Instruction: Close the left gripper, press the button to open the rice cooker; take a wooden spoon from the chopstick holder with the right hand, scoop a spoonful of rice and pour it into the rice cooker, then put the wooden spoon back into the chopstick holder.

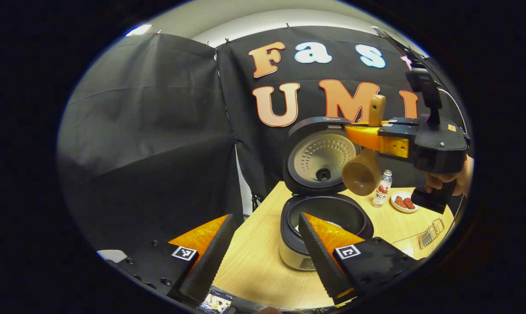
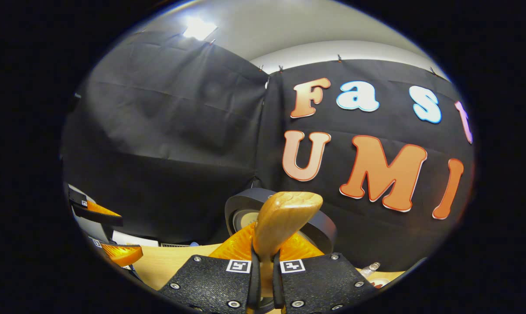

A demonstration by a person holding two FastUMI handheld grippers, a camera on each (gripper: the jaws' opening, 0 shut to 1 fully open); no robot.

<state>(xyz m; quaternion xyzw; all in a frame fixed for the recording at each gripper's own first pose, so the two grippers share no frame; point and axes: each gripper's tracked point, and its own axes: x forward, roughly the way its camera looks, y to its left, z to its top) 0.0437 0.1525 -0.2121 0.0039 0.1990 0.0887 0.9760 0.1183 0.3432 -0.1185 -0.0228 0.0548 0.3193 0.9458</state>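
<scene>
The rice cooker point(image 1: 298, 255) stands on the wooden table with its lid point(image 1: 322, 157) raised and the dark inner pot point(image 1: 337, 211) exposed; a little white shows inside. My left gripper point(image 1: 265, 257) hovers open in front of it, nothing between its fingers. Above the pot, my right gripper point(image 1: 367, 133) is shut on the wooden spoon point(image 1: 361, 172), handle up and bowl hanging down. In the right gripper view the spoon handle point(image 2: 285, 218) rises from between the shut fingers of my right gripper point(image 2: 263, 270), the lid point(image 2: 245, 209) behind it. The left gripper point(image 2: 108, 233) shows at far left.
To the right of the cooker stand a small bottle point(image 1: 383, 189) and a white plate point(image 1: 403, 209) of red food. A wire holder point(image 1: 431, 233) lies near the table's right edge. A phone point(image 1: 215, 302) sits at the near edge. A hand point(image 1: 457, 179) grips the right gripper.
</scene>
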